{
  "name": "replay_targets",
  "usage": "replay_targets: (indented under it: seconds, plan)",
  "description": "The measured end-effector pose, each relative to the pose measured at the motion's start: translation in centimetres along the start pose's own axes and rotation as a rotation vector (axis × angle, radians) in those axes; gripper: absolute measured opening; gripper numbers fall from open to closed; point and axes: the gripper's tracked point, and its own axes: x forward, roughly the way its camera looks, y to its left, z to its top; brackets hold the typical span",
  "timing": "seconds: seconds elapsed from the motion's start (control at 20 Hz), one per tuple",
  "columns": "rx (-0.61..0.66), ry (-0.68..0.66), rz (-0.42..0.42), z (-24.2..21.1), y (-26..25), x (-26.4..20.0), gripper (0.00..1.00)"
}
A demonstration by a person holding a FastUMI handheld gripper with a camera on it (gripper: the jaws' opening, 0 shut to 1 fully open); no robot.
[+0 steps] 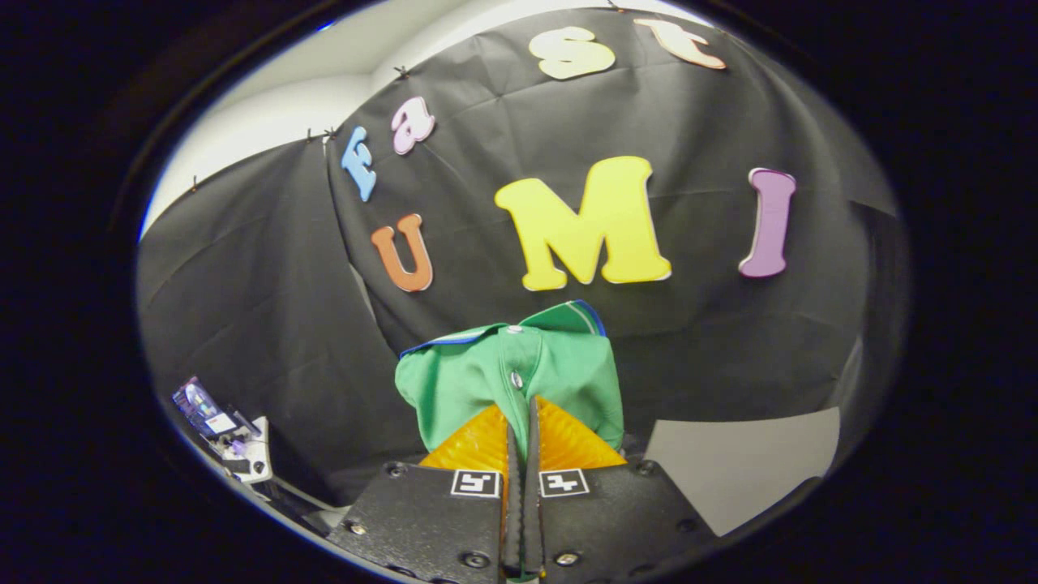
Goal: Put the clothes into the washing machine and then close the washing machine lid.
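Note:
A green shirt (519, 375) with a blue-and-white trimmed collar and snap buttons bunches up right ahead of my fingers. My gripper (521, 422) is shut on it, the fabric pinched between the two fingers along the button placket. The shirt hangs lifted in front of the black cloth wall. The lower part of the garment is hidden behind the fingers.
A white device (243, 454) with a small screen stands low to the left of the fingers. A pale grey flat surface (746, 462) lies low to the right. Black cloth wall (268, 324) closes the space ahead and to the left.

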Motion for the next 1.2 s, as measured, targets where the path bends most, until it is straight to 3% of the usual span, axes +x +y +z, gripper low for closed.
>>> replay_targets:
  seconds: [0.55,1.2]
  plan:
    - [-0.015,0.022,0.133,-1.1,8.0,8.3,0.05]
    - [-0.034,0.116,0.091,-10.1,7.9,16.1,0.05]
